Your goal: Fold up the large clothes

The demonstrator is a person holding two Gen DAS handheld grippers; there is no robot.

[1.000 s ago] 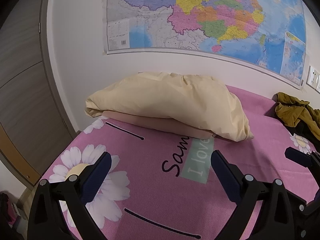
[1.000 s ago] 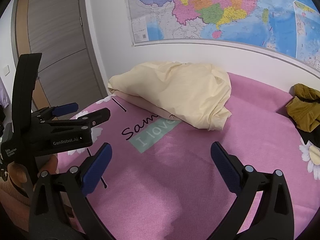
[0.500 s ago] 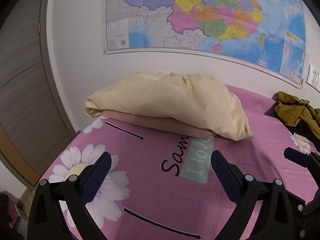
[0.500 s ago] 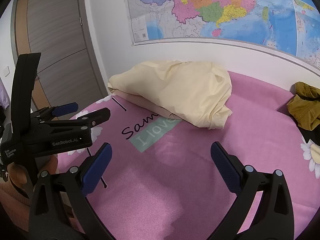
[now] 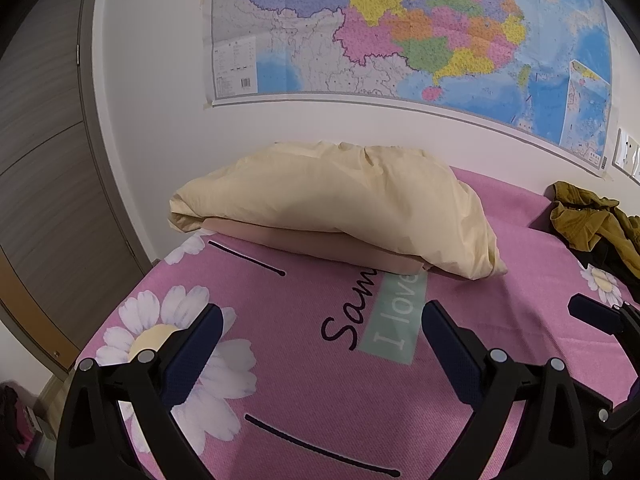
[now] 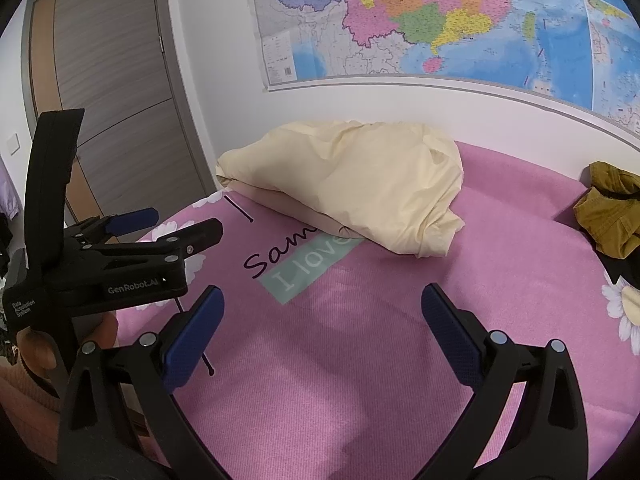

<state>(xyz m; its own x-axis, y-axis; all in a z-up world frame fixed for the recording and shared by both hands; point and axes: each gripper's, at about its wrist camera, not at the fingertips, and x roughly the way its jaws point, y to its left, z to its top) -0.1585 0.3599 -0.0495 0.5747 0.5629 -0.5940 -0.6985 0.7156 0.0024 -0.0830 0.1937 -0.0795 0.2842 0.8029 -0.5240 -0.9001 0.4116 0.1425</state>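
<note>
From the left wrist camera, the left gripper (image 5: 320, 332) hangs above the pink bedspread (image 5: 320, 392) with its blue-padded fingers (image 5: 196, 344) spread wide and nothing between them. Straight ahead, a cream pillow (image 5: 336, 204) lies near the wall, resting on a flatter beige cushion (image 5: 320, 244) that peeks out beneath its front edge. Printed lettering (image 5: 384, 316) on a pale green patch sits just in front of that cushion, and a big white daisy print (image 5: 176, 340) shows under the left finger. Over on the far right of the bed, well apart from both tools, there's the olive-brown garment (image 5: 580, 216), crumpled in a heap, with something dark beside it that's too cut off to identify. A blue fingertip of the right gripper (image 5: 592, 314) pokes in at the right edge. On the wall above, a colourful map (image 5: 400, 28), and a grey wooden door (image 5: 40, 160) to the left. Switching to the right wrist camera: the right gripper (image 6: 322, 316) is also spread wide, empty, poised over open pink fabric. The left gripper (image 6: 120, 256) shows side-on at the left, a hand (image 6: 36, 352) gripping its handle, its fingers parted here too. The pillow (image 6: 352, 184) sits ahead, slightly left of centre, the lettering (image 6: 304, 264) just in front of it. The olive-brown garment (image 6: 612, 216) is bunched at the right edge of the bed, near the wall, neither gripper touching it. The map (image 6: 440, 16) spans the wall, and the door (image 6: 112, 100) stands at the upper left.
</note>
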